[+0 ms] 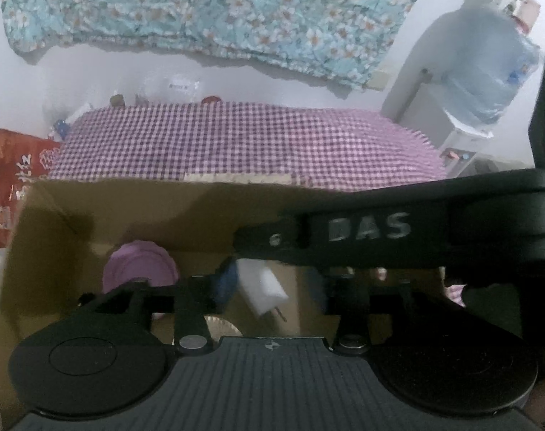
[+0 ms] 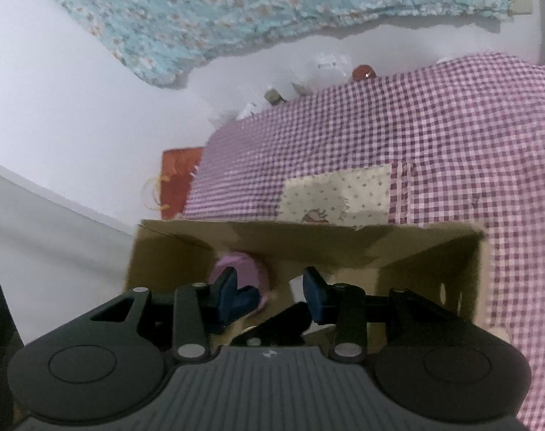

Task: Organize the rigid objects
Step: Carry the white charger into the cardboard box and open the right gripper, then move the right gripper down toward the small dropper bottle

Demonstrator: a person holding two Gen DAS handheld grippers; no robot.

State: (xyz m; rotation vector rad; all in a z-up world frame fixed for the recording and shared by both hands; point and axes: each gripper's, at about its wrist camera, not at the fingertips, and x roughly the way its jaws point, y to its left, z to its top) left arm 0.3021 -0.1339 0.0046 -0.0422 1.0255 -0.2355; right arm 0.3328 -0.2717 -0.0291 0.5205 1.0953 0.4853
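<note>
An open cardboard box (image 1: 56, 237) stands in front of both grippers, with a purple round object (image 1: 139, 265) lying inside at the back left. My left gripper (image 1: 276, 283) points down into the box. A white plug-like block (image 1: 263, 287) sits tilted between its fingers, and a gap shows on the block's right side. My right gripper (image 1: 258, 240), marked "DAS", crosses above from the right and hides the left gripper's right finger. In the right wrist view my right gripper (image 2: 274, 292) hangs open over the box (image 2: 434, 251), nothing between its blue pads (image 2: 315, 294). The purple object (image 2: 236, 265) lies behind them.
The box rests on a purple checked cloth (image 1: 236, 140) with a pale patch (image 2: 337, 194). A red bag (image 1: 10, 179) lies to the left. Small jars and clear bags line the wall behind. A water dispenser with its bottle (image 1: 488, 82) stands at the right, under a floral cloth (image 1: 207, 7).
</note>
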